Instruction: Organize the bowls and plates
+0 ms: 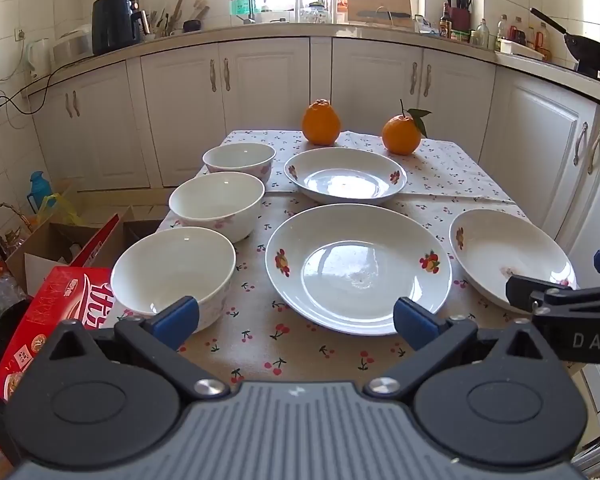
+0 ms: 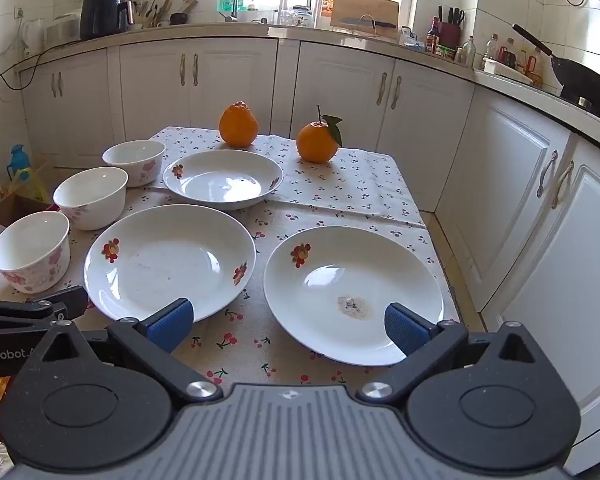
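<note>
Three white flowered bowls stand in a row down the table's left side: near bowl (image 1: 174, 276) (image 2: 32, 254), middle bowl (image 1: 216, 204) (image 2: 92, 196), far bowl (image 1: 239, 160) (image 2: 134, 160). Three white plates with fruit prints lie on the cherry-print cloth: centre plate (image 1: 358, 268) (image 2: 170, 260), right plate (image 1: 508, 256) (image 2: 352, 292), far plate (image 1: 345, 175) (image 2: 223, 178). My left gripper (image 1: 296, 320) is open and empty, above the near table edge between near bowl and centre plate. My right gripper (image 2: 286, 322) is open and empty, over the near edge by the right plate.
Two oranges (image 1: 321, 122) (image 1: 401, 135) sit at the table's far end. A red carton (image 1: 48, 320) and cardboard boxes (image 1: 56, 240) stand on the floor at the left. White cabinets (image 2: 520, 200) run along the back and right, with a narrow aisle beside the table.
</note>
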A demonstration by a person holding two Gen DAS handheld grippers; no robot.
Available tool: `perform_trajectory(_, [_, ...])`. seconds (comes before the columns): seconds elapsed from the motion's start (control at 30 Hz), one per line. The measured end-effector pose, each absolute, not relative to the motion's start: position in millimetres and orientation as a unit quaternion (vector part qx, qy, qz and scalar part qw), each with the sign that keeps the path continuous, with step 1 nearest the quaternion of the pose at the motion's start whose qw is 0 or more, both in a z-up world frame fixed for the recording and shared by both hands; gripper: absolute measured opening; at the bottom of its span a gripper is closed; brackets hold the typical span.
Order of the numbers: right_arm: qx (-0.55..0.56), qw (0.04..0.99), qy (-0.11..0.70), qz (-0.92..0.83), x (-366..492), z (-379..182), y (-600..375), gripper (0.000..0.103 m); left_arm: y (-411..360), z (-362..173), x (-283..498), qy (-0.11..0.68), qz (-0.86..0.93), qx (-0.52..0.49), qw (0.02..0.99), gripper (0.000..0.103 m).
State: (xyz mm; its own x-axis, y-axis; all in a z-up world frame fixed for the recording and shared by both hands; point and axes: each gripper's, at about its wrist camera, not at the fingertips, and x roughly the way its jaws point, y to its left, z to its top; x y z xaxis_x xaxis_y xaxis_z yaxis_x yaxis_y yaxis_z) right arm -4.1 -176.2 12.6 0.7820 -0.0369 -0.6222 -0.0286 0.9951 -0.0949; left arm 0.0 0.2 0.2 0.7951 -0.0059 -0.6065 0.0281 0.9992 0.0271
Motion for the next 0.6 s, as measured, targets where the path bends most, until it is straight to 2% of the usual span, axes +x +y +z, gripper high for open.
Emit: perform_trajectory(0.6, [-0.047, 0.947, 0.319, 0.002, -8.6, 15.8, -177.2, 0.103, -0.3, 5.6, -3.8, 0.315, -0.007, 0.018, 0.949, 0.102])
